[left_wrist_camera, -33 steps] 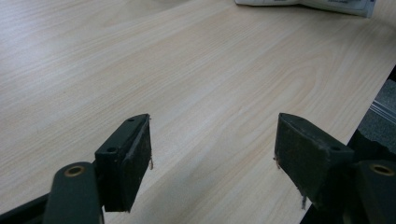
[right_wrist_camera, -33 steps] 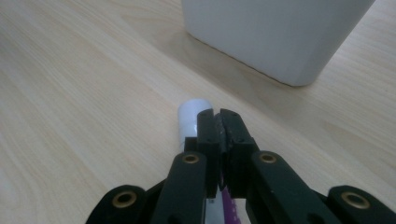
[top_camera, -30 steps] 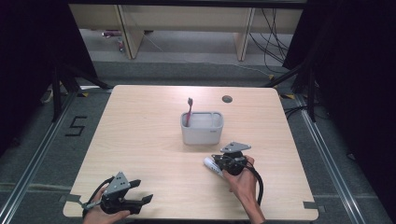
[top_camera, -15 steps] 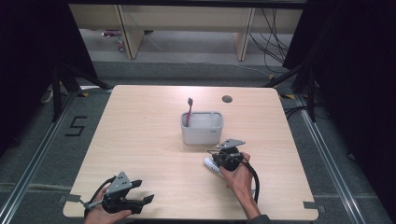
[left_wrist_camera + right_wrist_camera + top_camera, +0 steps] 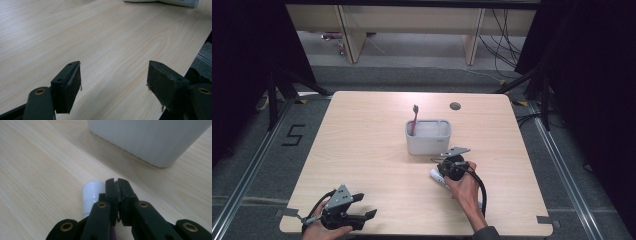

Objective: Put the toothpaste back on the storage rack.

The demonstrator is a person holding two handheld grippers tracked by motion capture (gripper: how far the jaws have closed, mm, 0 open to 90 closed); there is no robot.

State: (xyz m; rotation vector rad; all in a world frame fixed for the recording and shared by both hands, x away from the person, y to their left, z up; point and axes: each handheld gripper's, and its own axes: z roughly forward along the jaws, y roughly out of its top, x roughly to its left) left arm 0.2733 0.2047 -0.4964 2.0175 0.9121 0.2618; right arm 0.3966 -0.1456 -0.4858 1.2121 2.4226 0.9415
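- A lab or recording studio, not a home: the pale wooden table [image 5: 377,150] stands alone on grey carpet tiles [image 5: 257,165].
- Black curtains [image 5: 242,60] hang at both sides, closing the space off.
- Metal rails [image 5: 562,165] run along the floor, and a taped number five [image 5: 293,135] marks one spot.
- Loose cables [image 5: 507,30] trail near bare shelving [image 5: 412,25] behind.

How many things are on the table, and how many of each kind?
White holder box: 1
Red toothbrush standing in the box: 1
White tube with a cap, lying by the right gripper: 1
Total: 3
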